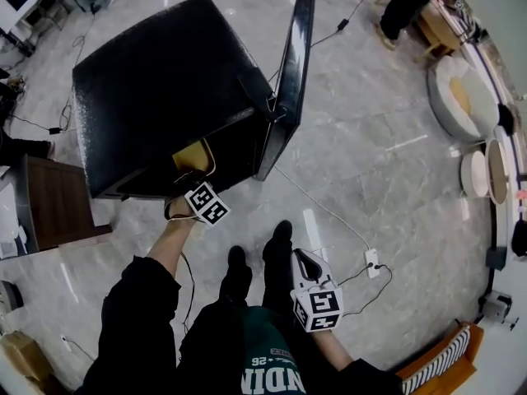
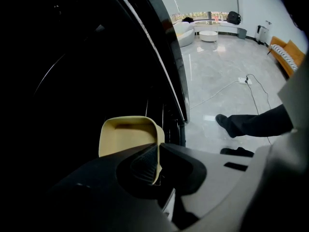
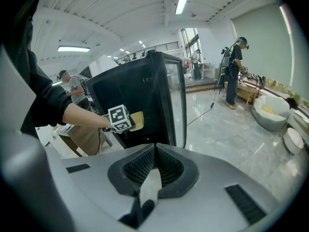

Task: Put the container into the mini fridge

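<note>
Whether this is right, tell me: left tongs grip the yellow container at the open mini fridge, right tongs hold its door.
Not quite. The right gripper view shows the right tongs shut on nothing, apart from the door, which stands open unheld. The left tongs do grip the yellow container at the open mini fridge.

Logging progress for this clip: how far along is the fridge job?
Done: the mini fridge has its door open. In hand: the left gripper is shut on the yellow container by its rim, at the dark opening. Left: set it inside, release. The right gripper is shut, empty.
</note>
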Available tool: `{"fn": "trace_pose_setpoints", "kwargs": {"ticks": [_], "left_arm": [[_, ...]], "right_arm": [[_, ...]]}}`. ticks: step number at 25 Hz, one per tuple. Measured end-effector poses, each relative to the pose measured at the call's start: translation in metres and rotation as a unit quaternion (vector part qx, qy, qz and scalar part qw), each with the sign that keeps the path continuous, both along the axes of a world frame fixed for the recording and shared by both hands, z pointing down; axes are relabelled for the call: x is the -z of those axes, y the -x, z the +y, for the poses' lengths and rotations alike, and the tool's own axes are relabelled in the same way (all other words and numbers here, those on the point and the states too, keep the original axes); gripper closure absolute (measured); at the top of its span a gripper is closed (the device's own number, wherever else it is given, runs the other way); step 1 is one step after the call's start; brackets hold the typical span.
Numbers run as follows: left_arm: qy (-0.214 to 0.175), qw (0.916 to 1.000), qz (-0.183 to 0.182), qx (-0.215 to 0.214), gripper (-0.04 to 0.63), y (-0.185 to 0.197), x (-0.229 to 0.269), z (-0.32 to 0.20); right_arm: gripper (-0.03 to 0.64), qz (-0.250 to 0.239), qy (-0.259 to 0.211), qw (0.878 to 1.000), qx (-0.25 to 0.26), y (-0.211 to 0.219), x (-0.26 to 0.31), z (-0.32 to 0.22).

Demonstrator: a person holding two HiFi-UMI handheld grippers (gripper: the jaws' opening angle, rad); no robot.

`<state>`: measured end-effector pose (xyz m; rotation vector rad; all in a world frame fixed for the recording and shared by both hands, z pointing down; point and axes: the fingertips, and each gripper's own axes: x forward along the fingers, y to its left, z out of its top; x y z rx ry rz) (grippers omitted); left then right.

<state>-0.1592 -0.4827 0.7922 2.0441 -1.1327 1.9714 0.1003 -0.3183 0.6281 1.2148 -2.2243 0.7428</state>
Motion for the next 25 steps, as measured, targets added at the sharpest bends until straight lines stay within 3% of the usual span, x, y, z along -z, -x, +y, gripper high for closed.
{"fn": "trace_pose_setpoints", "kwargs": {"ticks": [16, 20, 25], "left_arm": [[-0.011, 0.9996, -0.026, 0.000, 0.571, 0.012, 0.009, -0.036], [-0.016, 0.9996, -0.023, 0.001, 0.522, 0.013, 0.013, -0.034], [-0.037, 0.9993, -0.008, 0.001, 0.514, 0.008, 0.032, -0.031]], "right_arm": [[0.581, 0.001, -0.004, 0.999, -0.033, -0.017, 0.007, 0.002], [0.581, 0.000, -0.006, 0.999, -0.034, -0.014, 0.010, 0.006], [0.581, -0.006, -0.012, 0.999, -0.032, -0.007, 0.015, 0.007]]}}
